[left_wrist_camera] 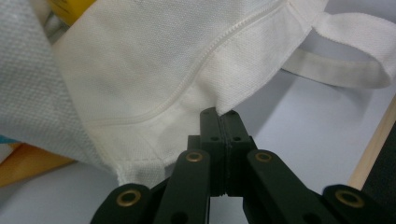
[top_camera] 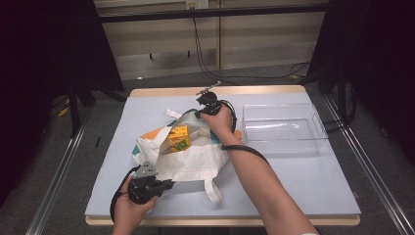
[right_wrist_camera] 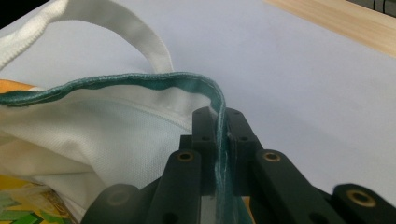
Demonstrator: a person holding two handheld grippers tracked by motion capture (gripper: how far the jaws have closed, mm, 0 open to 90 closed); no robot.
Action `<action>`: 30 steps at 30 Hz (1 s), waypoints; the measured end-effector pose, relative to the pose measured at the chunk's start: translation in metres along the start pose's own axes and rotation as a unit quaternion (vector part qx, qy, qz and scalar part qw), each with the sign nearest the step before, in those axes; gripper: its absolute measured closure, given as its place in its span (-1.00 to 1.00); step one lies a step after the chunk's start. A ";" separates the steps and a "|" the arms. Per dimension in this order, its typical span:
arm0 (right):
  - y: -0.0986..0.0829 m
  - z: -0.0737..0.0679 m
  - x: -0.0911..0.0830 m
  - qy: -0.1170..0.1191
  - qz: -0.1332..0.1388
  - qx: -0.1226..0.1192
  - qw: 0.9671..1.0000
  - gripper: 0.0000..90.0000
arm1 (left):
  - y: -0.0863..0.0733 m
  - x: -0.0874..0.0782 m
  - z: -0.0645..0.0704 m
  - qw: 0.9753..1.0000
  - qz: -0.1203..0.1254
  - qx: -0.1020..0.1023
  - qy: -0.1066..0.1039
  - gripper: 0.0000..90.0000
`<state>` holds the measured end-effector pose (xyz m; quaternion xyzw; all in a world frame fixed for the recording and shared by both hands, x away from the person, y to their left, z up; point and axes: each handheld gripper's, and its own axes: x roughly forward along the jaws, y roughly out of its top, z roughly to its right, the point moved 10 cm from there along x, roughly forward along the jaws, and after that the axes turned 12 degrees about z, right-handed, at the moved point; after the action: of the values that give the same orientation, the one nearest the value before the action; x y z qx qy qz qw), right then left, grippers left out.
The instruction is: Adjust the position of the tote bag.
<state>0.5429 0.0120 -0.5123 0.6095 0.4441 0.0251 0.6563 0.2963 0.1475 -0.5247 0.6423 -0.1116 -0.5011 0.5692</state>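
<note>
Both grippers (top_camera: 166, 185) (top_camera: 199, 113) pinch bag (top_camera: 195, 156); carton (top_camera: 178, 138) label perhaps unreadable.

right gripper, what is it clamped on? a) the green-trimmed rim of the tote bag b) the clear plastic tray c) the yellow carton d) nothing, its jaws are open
a: in the right gripper view the right gripper has its jaws closed on the tote bag at its green-trimmed rim, while the yellow carton sits in the bag's mouth and the clear plastic tray lies apart on the table.
</note>
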 end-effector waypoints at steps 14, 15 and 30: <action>-0.007 0.001 0.004 -0.003 -0.002 -0.004 1.000 0.86 | -0.001 0.000 -0.001 1.000 -0.005 0.002 -0.003 1.00; -0.008 0.001 0.005 -0.004 -0.002 -0.003 1.000 0.86 | -0.002 0.000 -0.001 1.000 -0.004 0.001 -0.003 1.00; -0.011 0.000 0.004 -0.002 -0.005 -0.006 1.000 0.81 | -0.003 0.001 -0.001 1.000 -0.003 -0.011 -0.003 1.00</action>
<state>0.5393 0.0112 -0.5236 0.6035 0.4461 0.0230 0.6605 0.2962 0.1484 -0.5277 0.6346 -0.1058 -0.5061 0.5744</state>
